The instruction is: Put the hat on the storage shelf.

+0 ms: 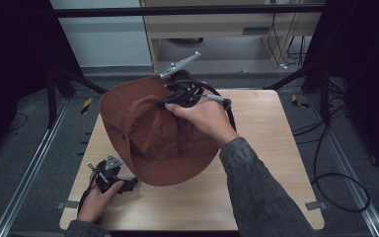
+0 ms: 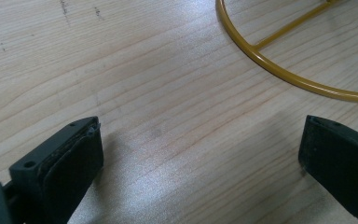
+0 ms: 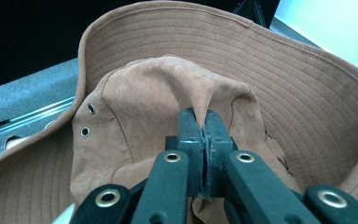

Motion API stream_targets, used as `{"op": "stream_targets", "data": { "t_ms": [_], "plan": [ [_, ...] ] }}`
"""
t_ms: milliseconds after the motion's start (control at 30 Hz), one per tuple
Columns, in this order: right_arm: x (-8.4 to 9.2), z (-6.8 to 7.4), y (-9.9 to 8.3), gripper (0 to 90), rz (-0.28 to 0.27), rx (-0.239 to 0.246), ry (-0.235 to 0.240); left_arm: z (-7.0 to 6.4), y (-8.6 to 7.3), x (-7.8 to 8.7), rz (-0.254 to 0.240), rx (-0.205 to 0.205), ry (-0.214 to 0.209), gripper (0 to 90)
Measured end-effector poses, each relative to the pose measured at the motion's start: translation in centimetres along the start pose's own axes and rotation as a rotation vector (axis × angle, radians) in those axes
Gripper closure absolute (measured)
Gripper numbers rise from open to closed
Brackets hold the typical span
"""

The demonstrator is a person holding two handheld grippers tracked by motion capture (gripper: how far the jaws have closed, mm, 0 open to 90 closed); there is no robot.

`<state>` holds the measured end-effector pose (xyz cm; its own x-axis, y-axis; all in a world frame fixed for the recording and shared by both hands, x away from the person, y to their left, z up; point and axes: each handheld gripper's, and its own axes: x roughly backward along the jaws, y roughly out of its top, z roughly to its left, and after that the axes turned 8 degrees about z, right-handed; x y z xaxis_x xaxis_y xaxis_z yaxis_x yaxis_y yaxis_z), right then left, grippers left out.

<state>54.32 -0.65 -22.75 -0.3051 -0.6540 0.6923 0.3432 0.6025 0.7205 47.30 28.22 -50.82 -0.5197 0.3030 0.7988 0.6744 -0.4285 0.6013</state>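
A brown wide-brimmed hat [image 1: 153, 138] hangs tilted over the middle of the wooden table [image 1: 271, 148], its lower brim near the tabletop. My right gripper [image 1: 164, 102] is shut on a pinched fold of the hat's crown. In the right gripper view its jaws meet on the raised cloth of the hat [image 3: 168, 84], at the right gripper's tip [image 3: 204, 122]. My left gripper [image 1: 131, 183] rests low at the table's front left, just below the brim. In the left gripper view the left gripper [image 2: 200, 149] stands open over bare wood, nothing between its jaws.
A yellow wire ring with a straight spoke [image 2: 279, 70] lies on the table ahead of the left gripper. Dark stand legs [image 1: 69, 79] and cables [image 1: 340, 182] lie on the floor around the table. A cabinet [image 1: 217, 24] stands behind.
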Motion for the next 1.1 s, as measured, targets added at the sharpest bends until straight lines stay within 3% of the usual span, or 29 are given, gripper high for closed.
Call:
{"op": "stream_targets", "data": {
  "t_ms": [200, 433, 933, 1100],
  "plan": [
    [-0.2, 0.0, -0.1, 86.3, -0.004, -0.001, 0.005, 0.0, 0.0, 0.0, 0.0, 0.0, 0.0, 0.0],
    [0.2, 0.0, -0.2, 75.7, -0.015, -0.005, 0.0, 0.0, 0.0, 0.0, -0.001, 0.001, 0.0, 0.0],
    [1.9, 0.4, -1.2, 34.6, -0.053, 0.017, -0.067, 0.0, 0.0, 0.0, 0.0, 0.0, -0.001, 0.0],
    [2.6, 0.1, -1.7, 24.8, -0.07, -0.001, -0.087, 0.0, 0.0, 0.0, 0.0, 0.0, -0.001, 0.0]
  ]
}}
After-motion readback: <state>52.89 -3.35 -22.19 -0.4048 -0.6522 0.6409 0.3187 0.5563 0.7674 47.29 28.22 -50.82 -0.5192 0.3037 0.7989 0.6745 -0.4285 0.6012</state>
